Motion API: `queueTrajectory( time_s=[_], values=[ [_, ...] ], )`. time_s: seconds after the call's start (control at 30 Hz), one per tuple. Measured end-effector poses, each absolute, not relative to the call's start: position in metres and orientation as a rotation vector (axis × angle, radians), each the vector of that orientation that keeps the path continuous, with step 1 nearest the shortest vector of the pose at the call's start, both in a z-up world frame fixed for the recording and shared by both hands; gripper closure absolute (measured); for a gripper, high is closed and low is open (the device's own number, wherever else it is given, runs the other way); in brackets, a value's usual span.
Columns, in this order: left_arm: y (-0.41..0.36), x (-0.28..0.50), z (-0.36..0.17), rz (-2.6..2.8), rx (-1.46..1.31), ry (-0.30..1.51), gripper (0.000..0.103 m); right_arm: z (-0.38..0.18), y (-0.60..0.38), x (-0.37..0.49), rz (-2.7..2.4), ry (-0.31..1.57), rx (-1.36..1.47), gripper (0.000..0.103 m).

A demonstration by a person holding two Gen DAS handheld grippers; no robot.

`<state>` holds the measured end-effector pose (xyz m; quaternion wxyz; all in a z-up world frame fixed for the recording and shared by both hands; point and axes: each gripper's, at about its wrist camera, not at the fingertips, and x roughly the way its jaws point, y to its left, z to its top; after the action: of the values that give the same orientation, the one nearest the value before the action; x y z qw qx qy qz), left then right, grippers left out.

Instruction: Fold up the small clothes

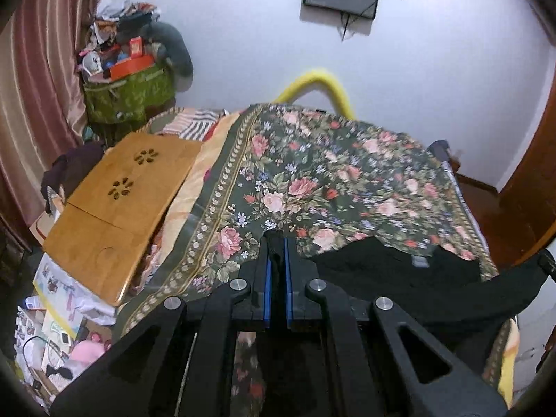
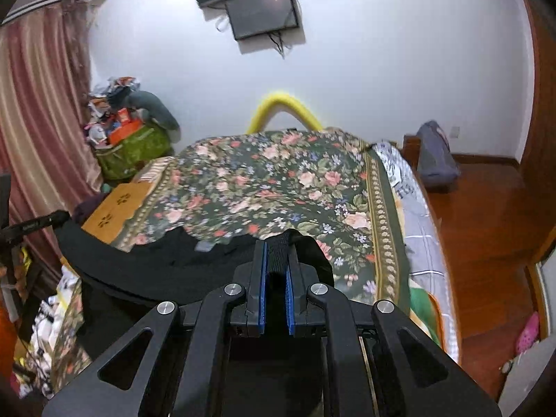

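Note:
A black garment [image 1: 399,278] hangs stretched between both grippers over a bed with a floral cover [image 1: 312,180]. In the left wrist view my left gripper [image 1: 276,243] is shut, with dark cloth pinched at its blue pads. The right gripper [image 1: 547,260] shows at the far right edge, holding the other end. In the right wrist view my right gripper [image 2: 281,246] is shut on a ribbed black edge of the garment [image 2: 156,271]. From there the cloth runs left to the left gripper [image 2: 41,224]. A small grey label [image 2: 203,246] shows on the cloth.
A wooden lap tray [image 1: 118,208] lies at the bed's left side, above papers and clutter on the floor. A green bag [image 1: 128,93] piled with things stands by the striped curtain [image 1: 38,80]. Behind the bed arches a yellow tube [image 1: 330,83]. Wooden floor [image 2: 486,226] lies to the right.

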<state>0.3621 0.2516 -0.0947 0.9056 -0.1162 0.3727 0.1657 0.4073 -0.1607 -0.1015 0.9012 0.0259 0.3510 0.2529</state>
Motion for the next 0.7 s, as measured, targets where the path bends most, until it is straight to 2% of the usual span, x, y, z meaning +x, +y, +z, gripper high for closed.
queueTrajectory(
  time_s=[0.3,0.43,0.47,0.5,0.53,0.57,0.6,0.63,0.67,0.7],
  values=[
    [0.27,0.437,-0.173,0.328,-0.182,0.883,0.098,-0.16,-0.142,0.472,0.487,0.87,0.02,0.095],
    [0.266,0.451,-0.188,0.282,-0.14,0.907,0.096,-0.169,-0.139,0.481,0.51,0.906,0.008,0.094],
    [0.265,0.452,-0.188,0.277,-0.135,0.908,0.091,-0.167,-0.139,0.481,0.51,0.907,0.008,0.093],
    [0.265,0.453,-0.187,0.276,-0.135,0.906,0.079,-0.164,-0.141,0.481,0.512,0.909,0.014,0.092],
    [0.266,0.452,-0.185,0.28,-0.14,0.902,0.071,-0.163,-0.141,0.482,0.516,0.91,0.022,0.086],
    [0.268,0.45,-0.181,0.284,-0.154,0.887,0.053,-0.16,-0.143,0.482,0.514,0.907,0.033,0.075],
    [0.271,0.445,-0.174,0.292,-0.169,0.855,0.04,-0.155,-0.146,0.481,0.5,0.891,0.035,0.068],
    [0.273,0.44,-0.169,0.306,-0.174,0.824,0.038,-0.15,-0.147,0.478,0.49,0.87,0.029,0.053],
    [0.273,0.436,-0.164,0.32,-0.172,0.806,0.035,-0.141,-0.149,0.472,0.486,0.829,0.022,0.044],
    [0.274,0.431,-0.159,0.333,-0.16,0.797,0.034,-0.137,-0.15,0.469,0.489,0.808,0.021,0.042]
  ],
)
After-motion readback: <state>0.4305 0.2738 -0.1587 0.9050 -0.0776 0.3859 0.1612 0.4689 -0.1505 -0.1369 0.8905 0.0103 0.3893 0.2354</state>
